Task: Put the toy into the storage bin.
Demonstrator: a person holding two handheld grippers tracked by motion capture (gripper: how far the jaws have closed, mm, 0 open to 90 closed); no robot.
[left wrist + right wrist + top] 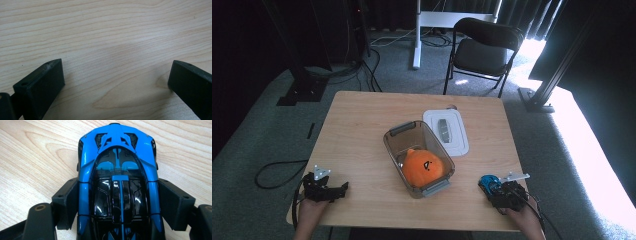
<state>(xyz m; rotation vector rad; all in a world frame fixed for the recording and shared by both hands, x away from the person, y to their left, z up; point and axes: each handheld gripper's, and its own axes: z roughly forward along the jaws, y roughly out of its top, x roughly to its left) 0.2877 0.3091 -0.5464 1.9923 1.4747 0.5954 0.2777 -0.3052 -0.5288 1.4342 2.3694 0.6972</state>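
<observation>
Two grippers sit at the near edge of the wooden table point(357, 120), and we read no brand or lettering anywhere; the one mark we find is a small black shape on the orange plush toy point(423, 168), too small for us to make out.

At the left, we see the left gripper point(343, 189) low over bare wood, its jaws spread wide with nothing between them, well apart from everything else.

In the middle, the plush toy lies inside a clear plastic bin point(394, 145) with grey handles, and a white lid point(459, 142) rests flat on the table just beside the bin, on its right.

At the right, we see the right gripper point(490, 184) holding a blue toy car point(117, 182): in the right gripper view its jaws press the car's two flanks at mid-body, and the car lies lengthwise between them, one end pointing away over the wood.
</observation>
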